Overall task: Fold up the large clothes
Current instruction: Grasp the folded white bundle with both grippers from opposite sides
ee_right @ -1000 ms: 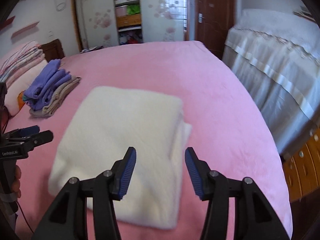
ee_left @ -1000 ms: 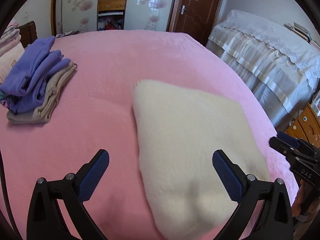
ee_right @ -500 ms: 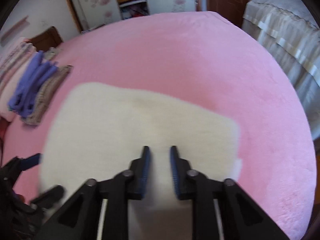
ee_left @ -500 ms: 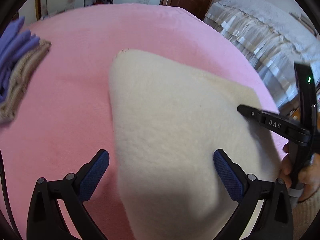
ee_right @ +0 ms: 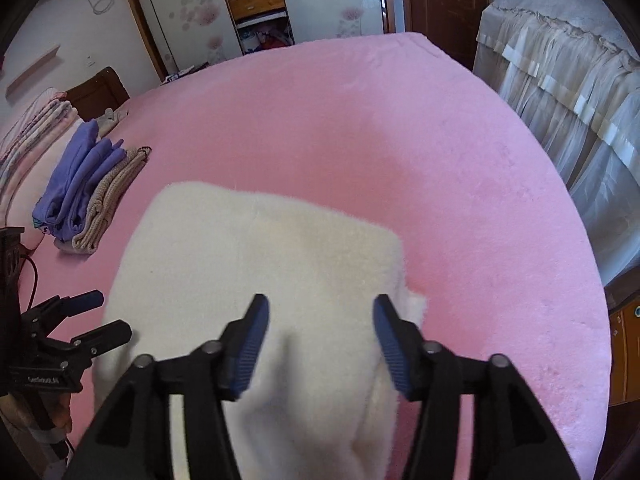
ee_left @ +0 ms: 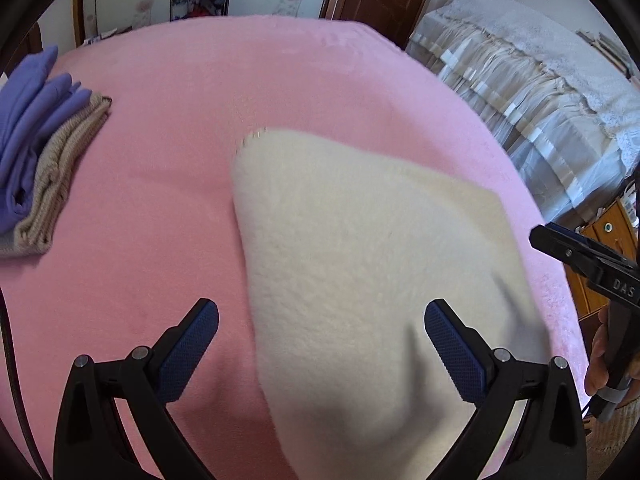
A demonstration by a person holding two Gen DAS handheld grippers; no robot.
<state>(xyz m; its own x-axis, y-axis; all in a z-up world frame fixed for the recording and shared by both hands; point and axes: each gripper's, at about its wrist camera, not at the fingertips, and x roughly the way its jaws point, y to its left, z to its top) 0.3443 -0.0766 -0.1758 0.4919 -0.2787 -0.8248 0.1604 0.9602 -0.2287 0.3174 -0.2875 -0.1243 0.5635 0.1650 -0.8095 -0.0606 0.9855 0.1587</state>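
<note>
The cream fleece garment lay folded into a thick pad on the pink bedspread, near its front edge, its long axis running from the near edge away toward the far left, where one corner pointed up the bed. It lay straight ahead of and below both tools; the right gripper hovered over its near right part, jaws opening with fleece beneath them but nothing pinched, while the left gripper stood wide apart and empty, straddling the garment's left edge. The right one looked the nearer to the loose flap poking out on the right side. The garment's near edge was cut off behind the tools, so its layers could not be counted. A stack of folded clothes sat well apart on the left
</note>
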